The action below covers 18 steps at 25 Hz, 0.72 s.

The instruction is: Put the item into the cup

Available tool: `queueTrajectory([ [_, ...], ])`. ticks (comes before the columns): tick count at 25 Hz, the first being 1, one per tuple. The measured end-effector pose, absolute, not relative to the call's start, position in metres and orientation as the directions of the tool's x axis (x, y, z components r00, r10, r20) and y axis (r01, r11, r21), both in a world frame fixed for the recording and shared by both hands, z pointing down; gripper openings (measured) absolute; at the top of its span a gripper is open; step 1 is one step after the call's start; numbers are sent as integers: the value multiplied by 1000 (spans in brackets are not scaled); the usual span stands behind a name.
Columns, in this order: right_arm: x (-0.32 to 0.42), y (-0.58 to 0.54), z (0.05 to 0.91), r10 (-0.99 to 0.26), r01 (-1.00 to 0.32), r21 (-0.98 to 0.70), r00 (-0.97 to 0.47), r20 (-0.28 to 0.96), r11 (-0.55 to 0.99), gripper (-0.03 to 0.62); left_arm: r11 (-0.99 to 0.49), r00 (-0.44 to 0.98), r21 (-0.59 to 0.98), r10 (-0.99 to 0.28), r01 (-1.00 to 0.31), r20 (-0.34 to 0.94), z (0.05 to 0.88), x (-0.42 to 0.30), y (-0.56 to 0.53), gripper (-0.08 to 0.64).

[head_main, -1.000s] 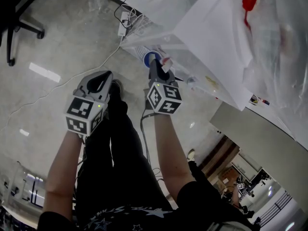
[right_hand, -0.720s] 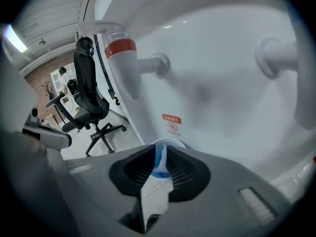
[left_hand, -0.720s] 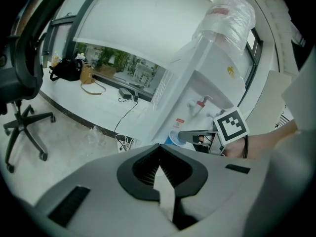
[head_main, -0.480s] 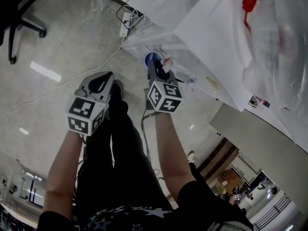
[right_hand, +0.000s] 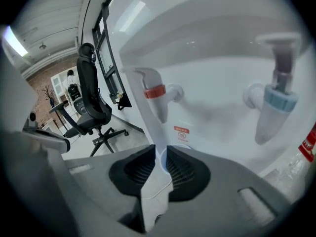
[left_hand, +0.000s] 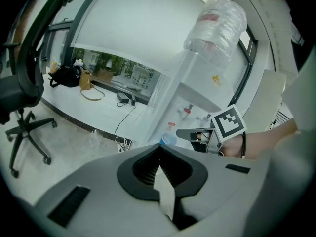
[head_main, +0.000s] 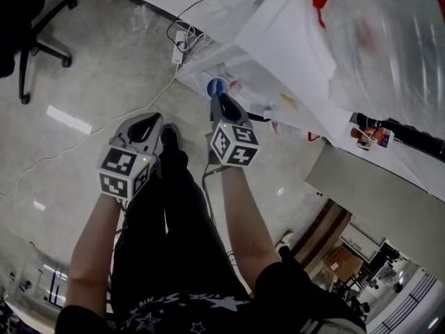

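Right claw point(right_hand: 162, 151) pinches the blue cup point(left_hand: 168, 139), with the red tap point(right_hand: 157, 95) at 12 o'clock. Left claw point(left_hand: 159, 149) is pressed together, empty. Likely positioning; next, steady the cup beneath the tap.

The polished grey concrete floor point(head_main: 83, 68) shows pale streaks of reflected light. A black office chair point(head_main: 14, 26) stands at its left edge. White cables point(head_main: 182, 35) trail beside a white water dispenser point(head_main: 278, 40). A wide window point(left_hand: 113, 68) runs above a long white bench point(left_hand: 79, 107).
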State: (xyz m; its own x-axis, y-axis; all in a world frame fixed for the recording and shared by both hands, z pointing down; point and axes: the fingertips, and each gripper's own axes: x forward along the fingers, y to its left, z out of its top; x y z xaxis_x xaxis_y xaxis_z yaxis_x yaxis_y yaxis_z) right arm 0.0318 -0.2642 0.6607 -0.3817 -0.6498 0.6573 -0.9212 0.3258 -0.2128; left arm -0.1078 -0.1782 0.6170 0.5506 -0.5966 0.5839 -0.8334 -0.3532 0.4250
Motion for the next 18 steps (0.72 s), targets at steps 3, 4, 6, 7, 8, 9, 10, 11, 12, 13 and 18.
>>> queueTrajectory([
  [3,31,-256,642,-674,-928,-218,-371,639,303,71,-370,558,419,-591,-829,583,603,-114,-170,5],
  [4,31,-253,635,-682,-929,-220,-369,632,298,71,-373,558,417,-595,-829,578,598,-116,-168,5],
  [6,32,-246,623,-693,-929,-226,-369,620,292,71,-375,557,414,-607,-829,567,588,-120,-164,5],
  [7,32,-241,617,-698,-930,-228,-368,615,289,71,-376,558,415,-609,-829,564,584,-121,-161,5],
  [8,32,-236,610,-703,-931,-229,-366,610,285,70,-376,561,418,-610,-827,560,579,-123,-157,6],
  [9,32,-230,604,-706,-931,-231,-364,607,282,69,-376,564,423,-610,-824,557,574,-123,-152,5],
  [10,32,-224,597,-709,-932,-233,-364,604,279,69,-378,568,426,-610,-822,553,569,-124,-148,6],
  [11,32,-217,591,-710,-932,-233,-363,603,278,69,-382,571,428,-610,-819,549,565,-125,-143,5],
  [12,32,-210,585,-710,-932,-232,-362,604,279,66,-386,574,428,-610,-817,546,560,-125,-139,5],
  [13,31,-204,579,-710,-933,-226,-360,605,280,61,-390,576,427,-611,-816,543,556,-125,-135,6],
  [18,35,-175,540,-735,-943,-183,-331,592,277,14,-405,596,440,-599,-801,535,536,-123,-114,5],
])
